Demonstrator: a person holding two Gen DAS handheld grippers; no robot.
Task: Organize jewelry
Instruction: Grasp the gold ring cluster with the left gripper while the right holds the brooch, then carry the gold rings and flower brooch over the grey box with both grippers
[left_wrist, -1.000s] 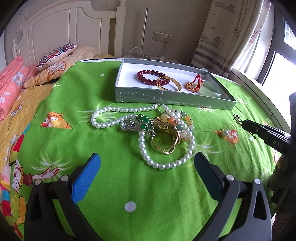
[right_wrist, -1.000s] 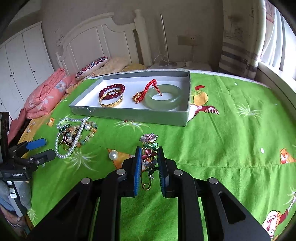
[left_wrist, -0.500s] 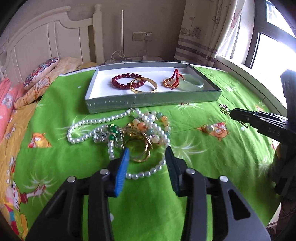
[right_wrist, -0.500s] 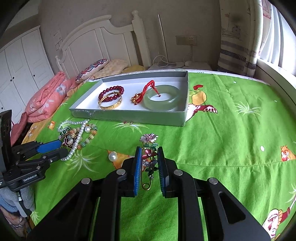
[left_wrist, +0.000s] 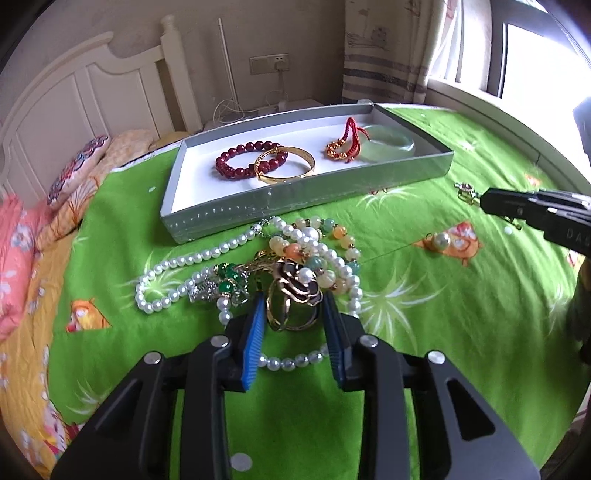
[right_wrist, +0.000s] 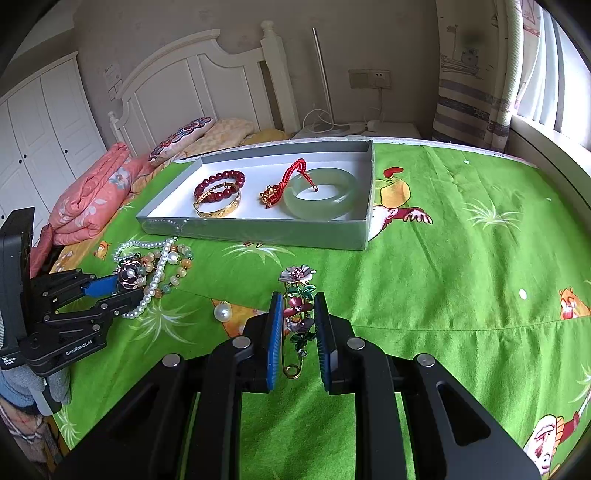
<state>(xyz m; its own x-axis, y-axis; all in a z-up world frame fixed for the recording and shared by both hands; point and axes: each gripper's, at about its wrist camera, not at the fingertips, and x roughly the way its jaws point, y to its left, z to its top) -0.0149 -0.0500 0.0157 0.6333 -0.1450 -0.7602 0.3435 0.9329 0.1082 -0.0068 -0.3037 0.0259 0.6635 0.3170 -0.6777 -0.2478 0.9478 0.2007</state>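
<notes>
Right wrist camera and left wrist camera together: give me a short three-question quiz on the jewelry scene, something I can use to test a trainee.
1. True or false: the pale green jade bangle lies inside the shallow grey cardboard box.
2. Multiple choice: what sits between the fingers of the right gripper? A, a silver wristwatch. B, an enamel flower brooch on a gold safety pin. C, a wooden hair comb.
3. Short answer: how many pieces lie in the box?

Key: 1 true. 2 B. 3 four: the jade bangle, a dark red bead bracelet, a plain gold bangle and a red braided cord charm.
</notes>
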